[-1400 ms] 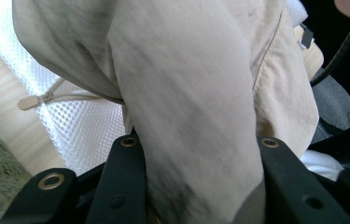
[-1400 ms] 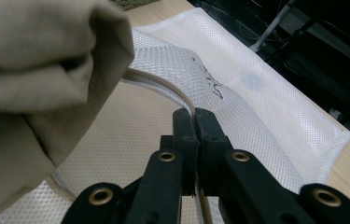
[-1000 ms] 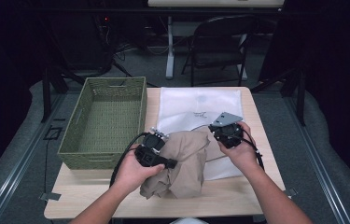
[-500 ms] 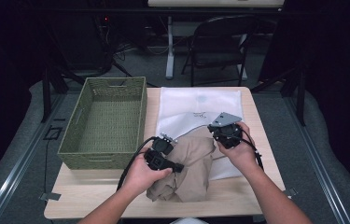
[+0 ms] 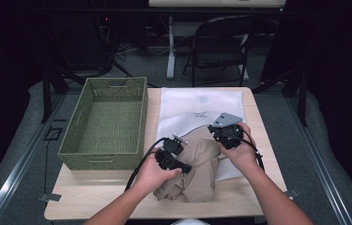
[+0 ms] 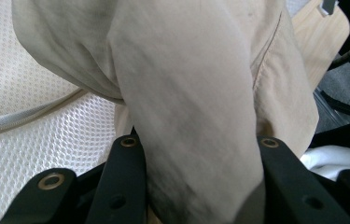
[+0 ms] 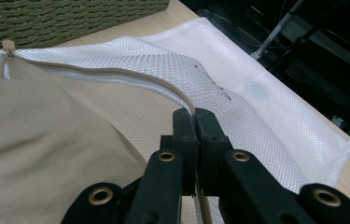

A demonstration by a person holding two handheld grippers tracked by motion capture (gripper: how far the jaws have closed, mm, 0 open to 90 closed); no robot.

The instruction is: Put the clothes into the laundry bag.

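Beige garment (image 6: 186, 93) clamped in left claw (image 6: 196, 186) — right claw (image 7: 194, 122) pinches mesh bag's (image 7: 266, 107) zipper edge.

Left gripper (image 5: 177, 149): black, boxy body; black cable looping off toward the near table edge.
Left gripper's jaws: two flat black bars, each with round brass-ringed holes along its length.
Right gripper (image 5: 221, 136): black, blocky body, farther from the near table edge than the left gripper.
Grey plate (image 5: 226, 119): three-cornered, flat, on top of the right gripper, small holes near its corners.
Right gripper's cable: black, thin, running back along the wrist.
Right gripper's jaws: black, straight-edged bars, brass-ringed holes near the base.
Forearms: bare, no sleeves, no watch or band.
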